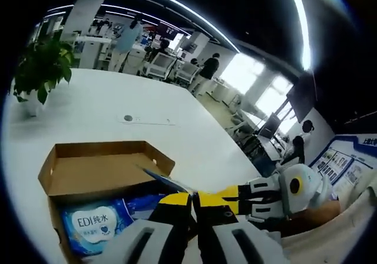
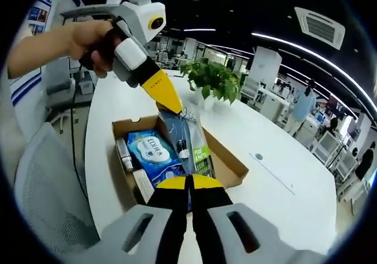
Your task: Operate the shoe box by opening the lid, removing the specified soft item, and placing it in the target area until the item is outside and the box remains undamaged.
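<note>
In the left gripper view, an open brown cardboard shoe box [image 1: 100,172] on the white table [image 1: 118,108] is seen; left tongs [image 1: 193,200] are closed on a flat packet's edge. In the right gripper view, right tongs [image 2: 189,182] are closed on that clear-and-green soft packet [image 2: 191,143], judged light, pliable, best pinched by its edges.

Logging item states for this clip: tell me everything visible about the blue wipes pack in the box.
The blue wipes pack is a soft, glossy plastic pouch with a white label panel printed "EDI" plus Chinese characters and a small heart. It lies flat, label up, inside the open cardboard shoe box, beside a long packet with green print. In the left gripper view it sits at the box's near end. Neither claw touches it.
</note>
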`<action>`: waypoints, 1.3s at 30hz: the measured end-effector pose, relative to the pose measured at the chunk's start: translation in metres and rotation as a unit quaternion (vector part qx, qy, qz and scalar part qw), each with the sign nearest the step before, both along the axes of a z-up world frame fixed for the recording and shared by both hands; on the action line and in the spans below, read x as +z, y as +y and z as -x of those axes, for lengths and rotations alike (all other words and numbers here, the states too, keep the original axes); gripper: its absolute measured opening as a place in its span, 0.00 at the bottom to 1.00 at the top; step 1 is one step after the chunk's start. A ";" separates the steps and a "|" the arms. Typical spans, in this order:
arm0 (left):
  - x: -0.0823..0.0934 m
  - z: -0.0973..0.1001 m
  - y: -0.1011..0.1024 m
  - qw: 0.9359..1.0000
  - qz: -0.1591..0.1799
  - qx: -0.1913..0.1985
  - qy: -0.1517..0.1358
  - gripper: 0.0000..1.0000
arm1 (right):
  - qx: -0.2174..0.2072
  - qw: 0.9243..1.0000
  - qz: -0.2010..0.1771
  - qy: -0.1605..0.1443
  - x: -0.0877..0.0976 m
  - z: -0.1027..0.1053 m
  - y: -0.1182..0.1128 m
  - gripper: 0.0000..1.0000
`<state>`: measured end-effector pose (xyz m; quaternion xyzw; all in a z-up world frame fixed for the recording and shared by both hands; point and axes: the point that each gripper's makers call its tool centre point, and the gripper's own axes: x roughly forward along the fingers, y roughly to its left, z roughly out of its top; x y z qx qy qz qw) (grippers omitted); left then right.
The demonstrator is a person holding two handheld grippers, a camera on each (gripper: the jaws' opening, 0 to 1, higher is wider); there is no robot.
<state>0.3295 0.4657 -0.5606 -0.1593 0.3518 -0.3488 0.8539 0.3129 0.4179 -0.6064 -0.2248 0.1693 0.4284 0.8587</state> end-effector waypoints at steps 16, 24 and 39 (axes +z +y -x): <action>-0.018 0.004 -0.034 0.999 -0.010 -0.032 0.015 0.03 | -0.011 1.000 0.024 0.001 -0.017 0.002 -0.036 0.00; -0.029 0.004 -0.054 0.998 -0.019 -0.050 0.023 0.03 | -0.019 0.999 0.028 0.008 -0.030 0.002 -0.053 0.00; -0.058 0.007 -0.096 0.993 -0.048 -0.096 0.047 0.03 | -0.050 0.997 0.028 0.053 -0.071 0.003 -0.084 0.00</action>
